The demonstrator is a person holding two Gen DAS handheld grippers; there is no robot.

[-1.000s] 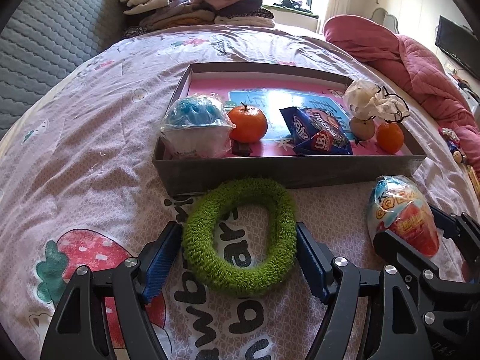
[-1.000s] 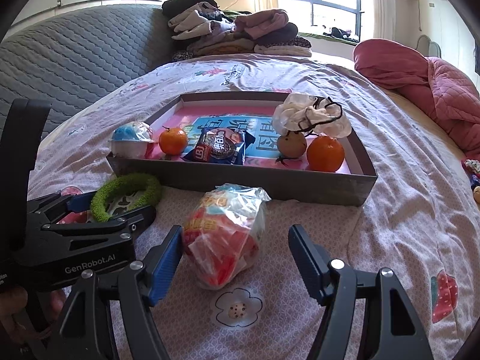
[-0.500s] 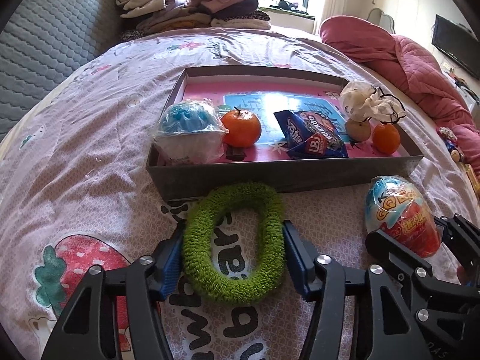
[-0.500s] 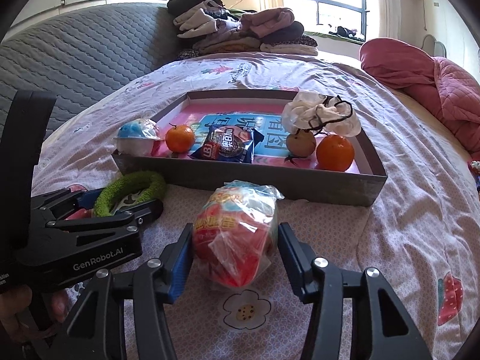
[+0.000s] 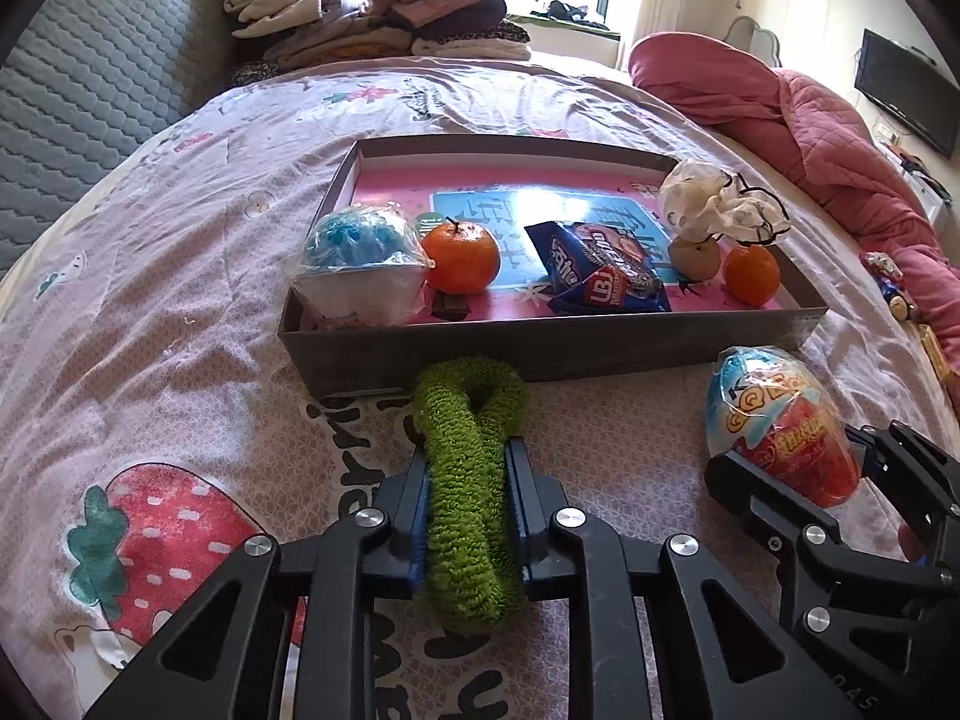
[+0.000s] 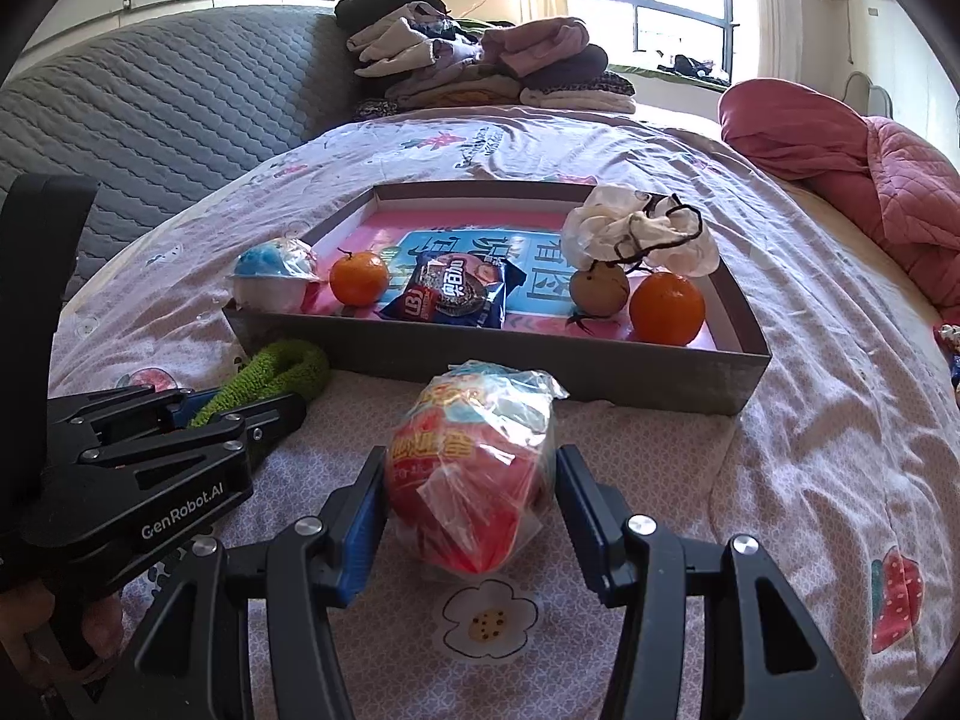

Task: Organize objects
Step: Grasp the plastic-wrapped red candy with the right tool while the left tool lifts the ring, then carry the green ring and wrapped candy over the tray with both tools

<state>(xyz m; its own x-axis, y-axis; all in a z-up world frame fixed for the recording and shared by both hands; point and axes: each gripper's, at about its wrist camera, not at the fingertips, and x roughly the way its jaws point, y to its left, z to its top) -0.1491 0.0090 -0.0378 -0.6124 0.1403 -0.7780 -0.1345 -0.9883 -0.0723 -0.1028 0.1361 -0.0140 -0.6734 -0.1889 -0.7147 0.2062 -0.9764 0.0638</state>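
Left tongs (image 5: 467, 480) have just been closing and now pinch the green fuzzy ring (image 5: 471, 468), squashed flat between the pads, lying on the bed sheet (image 5: 180, 300) just in front of the grey tray (image 5: 540, 354). Right tongs (image 6: 468, 480) have closed in around the wrapped red egg toy (image 6: 474, 474); left pad touches the wrapper, right-pad contact unclear. Toy sits on the bed near the tray's front wall. Tray holds blue-white wrapped ball (image 5: 360, 267), two oranges (image 5: 461, 258), blue snack packet (image 5: 606, 276), white scrunchie (image 5: 714, 204).
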